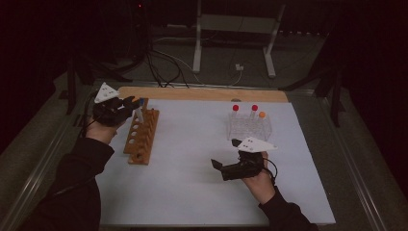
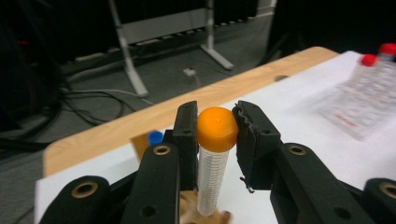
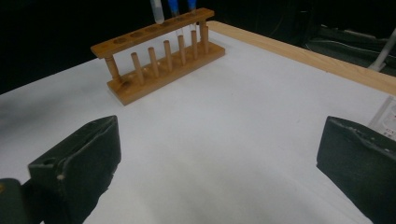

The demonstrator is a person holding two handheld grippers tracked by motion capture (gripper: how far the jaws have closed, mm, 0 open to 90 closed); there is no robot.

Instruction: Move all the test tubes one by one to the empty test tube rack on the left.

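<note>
From the high view, the left gripper (image 1: pixel 131 103) hangs over the far end of the wooden rack (image 1: pixel 142 136), which stands along the left side of the white surface (image 1: pixel 192 183); that position suits lowering a tube into one of the rack's far holes. The clear rack (image 1: pixel 249 127) sits well apart at the right, with two red-capped tubes and one orange-capped one upright in it, likely the stock the tubes are taken from. The right gripper (image 1: pixel 226 159) rests low near the middle of the surface, carrying nothing, as if waiting its turn. In the left gripper view, the fingers (image 2: pixel 187 135) are clamped on the orange-capped tube (image 2: pixel 214 163) just under its cap, so the tube hangs upright with its lower end free to enter a hole; a blue cap (image 2: pixel 155 137) shows just behind, beside a bit of the wooden rack. Fine graduation marks run down the tube, too small to read, and the reddish print on the clear rack is blurred. In the right gripper view, the fingers (image 3: pixel 84 163) stand wide apart with only bare surface between them, aimed toward the wooden rack (image 3: pixel 159 60), where blue-capped tubes sit at the far end. No brand or legible writing appears.
</note>
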